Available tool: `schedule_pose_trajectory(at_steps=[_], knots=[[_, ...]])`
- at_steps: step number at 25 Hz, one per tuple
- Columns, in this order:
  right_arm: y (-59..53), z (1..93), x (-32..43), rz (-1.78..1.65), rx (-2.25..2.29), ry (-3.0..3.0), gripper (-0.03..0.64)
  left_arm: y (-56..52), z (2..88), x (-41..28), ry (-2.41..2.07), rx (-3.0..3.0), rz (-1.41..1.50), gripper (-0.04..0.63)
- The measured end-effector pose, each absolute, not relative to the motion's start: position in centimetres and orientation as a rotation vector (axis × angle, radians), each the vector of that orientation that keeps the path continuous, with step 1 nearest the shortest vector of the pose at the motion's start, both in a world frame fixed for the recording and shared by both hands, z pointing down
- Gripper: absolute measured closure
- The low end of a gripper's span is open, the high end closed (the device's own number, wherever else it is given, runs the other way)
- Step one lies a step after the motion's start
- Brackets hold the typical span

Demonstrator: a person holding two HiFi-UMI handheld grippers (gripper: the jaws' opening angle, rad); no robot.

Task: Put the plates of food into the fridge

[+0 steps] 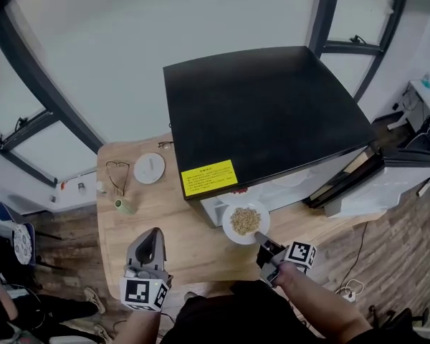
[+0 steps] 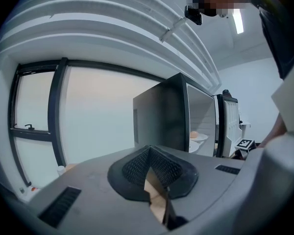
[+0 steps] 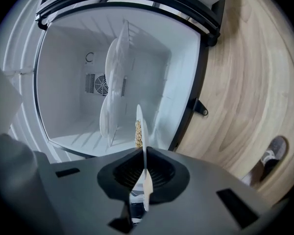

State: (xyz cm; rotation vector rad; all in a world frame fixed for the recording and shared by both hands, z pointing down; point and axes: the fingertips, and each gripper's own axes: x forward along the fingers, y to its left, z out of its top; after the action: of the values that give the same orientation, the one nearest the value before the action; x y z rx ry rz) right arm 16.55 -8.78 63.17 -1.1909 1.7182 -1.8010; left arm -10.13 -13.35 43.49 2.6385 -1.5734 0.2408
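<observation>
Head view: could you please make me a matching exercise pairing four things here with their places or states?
1 plate of grains
2 yellow label
3 glasses
4 fridge door

A swung open, at the right
B gripped by the right gripper
C on top of the black fridge
D lying on the wooden table

Pairs: 1-B, 2-C, 3-D, 4-A

The fridge (image 1: 265,113) stands on the table (image 1: 165,228), plate (image 1: 229,233) before its opening.
</observation>
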Motion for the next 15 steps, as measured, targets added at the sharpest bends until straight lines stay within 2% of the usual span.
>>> schedule_pose_trajectory(at_steps=[15], knots=[[-15.3,65.6,18.0,-1.833,-1.207,1.791,0.584,-11.8,44.4,-12.4,-1.775,2.459,0.286,0.591]])
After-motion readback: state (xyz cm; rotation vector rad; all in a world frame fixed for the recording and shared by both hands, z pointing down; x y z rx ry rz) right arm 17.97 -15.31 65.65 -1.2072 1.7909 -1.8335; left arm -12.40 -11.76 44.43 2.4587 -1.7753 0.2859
